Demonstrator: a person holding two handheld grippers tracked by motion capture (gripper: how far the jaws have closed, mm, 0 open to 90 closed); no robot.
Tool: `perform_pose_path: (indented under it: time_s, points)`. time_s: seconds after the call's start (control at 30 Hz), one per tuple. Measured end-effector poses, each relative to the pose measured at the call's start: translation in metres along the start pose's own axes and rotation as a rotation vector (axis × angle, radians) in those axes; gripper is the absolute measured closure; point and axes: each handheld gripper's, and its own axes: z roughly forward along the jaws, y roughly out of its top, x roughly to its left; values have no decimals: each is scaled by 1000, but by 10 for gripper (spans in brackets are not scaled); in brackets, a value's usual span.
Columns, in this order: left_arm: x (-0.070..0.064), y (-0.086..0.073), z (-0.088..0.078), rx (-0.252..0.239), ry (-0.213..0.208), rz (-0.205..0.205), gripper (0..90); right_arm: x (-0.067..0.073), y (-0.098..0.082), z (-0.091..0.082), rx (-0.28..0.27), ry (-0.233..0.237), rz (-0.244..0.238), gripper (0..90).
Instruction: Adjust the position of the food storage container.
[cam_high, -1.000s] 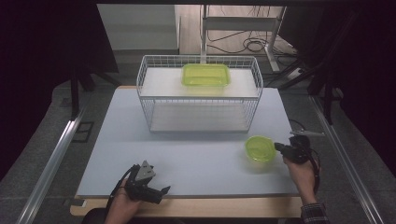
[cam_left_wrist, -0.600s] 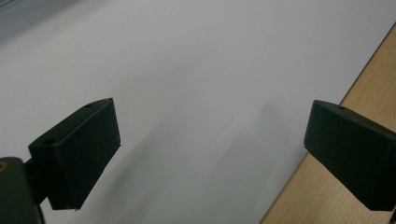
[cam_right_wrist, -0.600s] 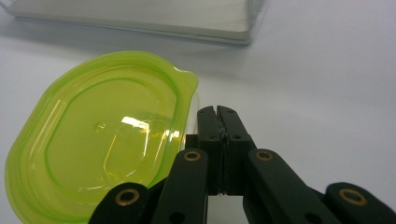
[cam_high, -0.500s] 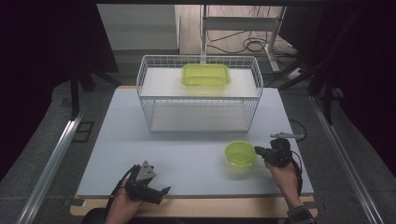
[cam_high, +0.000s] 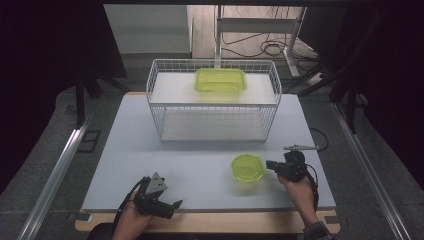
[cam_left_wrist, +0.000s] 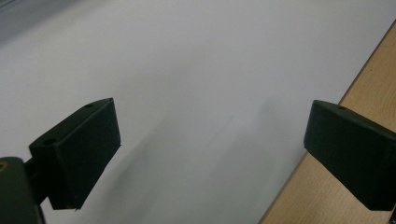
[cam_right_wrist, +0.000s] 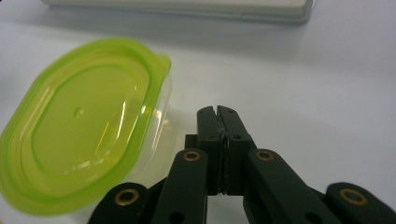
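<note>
No writing shows — right gripper (cam_right_wrist: 218, 112) jaws pressed together beside the green-lidded container (cam_right_wrist: 84, 126); left gripper (cam_left_wrist: 210, 140) jaws spread.

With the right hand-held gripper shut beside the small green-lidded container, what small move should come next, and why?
Probably keep nudging the small green-lidded container a little further toward the table's middle. The right hand-held gripper is shut with nothing between its jaws, set against the container's side, so it can push but not lift. The left hand-held gripper is open over the white table.

Glossy translucent green plastic container (cam_right_wrist: 79, 130), matt white tabletop (cam_high: 200, 160), white wire-metal basket (cam_high: 212, 102).
</note>
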Motion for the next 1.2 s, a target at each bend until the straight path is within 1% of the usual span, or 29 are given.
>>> perform_pose_path:
  time_s: [0.1,0.13,0.17,0.2,0.27,0.33,0.4,0.43,0.57,0.6,0.67,0.7,0.77,0.8,0.9,0.97,1.0,1.03,1.1,1.17,1.2]
  points:
    - [-1,0,1,4,1,5,35,5,-5,3,34,24,-13,891]
    - [-1,0,0,9,1,10,36,9,-7,7,52,43,-16,892]
    - [-1,0,0,9,1,10,36,9,-7,7,52,43,-16,892]
    - [-1,0,0,9,3,9,37,14,-8,12,70,67,-17,893]
    - [-1,0,0,9,2,9,37,19,-9,16,77,86,-20,893]
    - [-1,0,0,9,2,8,38,21,-9,17,80,95,-20,893]
    - [-1,0,1,11,1,9,38,26,-9,23,83,114,-21,893]
    - [-1,0,1,11,1,9,38,26,-9,23,83,114,-21,893]
    - [-1,0,1,10,2,6,38,34,-6,30,82,149,-27,893]
    - [-1,0,1,11,2,6,38,39,-5,34,83,168,-29,893]
    - [-1,0,1,11,2,6,38,41,-4,36,83,174,-33,893]
    - [-1,0,0,11,0,4,39,46,-3,40,84,184,-42,893]
    - [-1,0,0,11,0,3,40,51,-1,44,81,198,-49,893]
    - [-1,0,0,11,-1,2,40,51,-1,44,81,198,-49,893]
    - [-1,0,0,12,-3,0,42,59,1,49,85,211,-62,893]
    - [-1,0,0,13,-5,-1,42,64,1,53,88,224,-76,893]
    - [-1,1,0,13,-5,-1,42,69,2,57,91,231,-99,893]
    - [-1,1,0,14,-5,-1,42,69,2,57,91,231,-99,893]
    - [-1,1,0,14,-7,-2,43,73,3,58,91,220,-132,893]
    - [-1,1,-1,11,-8,-6,43,73,3,55,86,195,-159,892]
    - [-1,1,-1,8,-9,-9,44,73,4,53,82,173,-170,892]
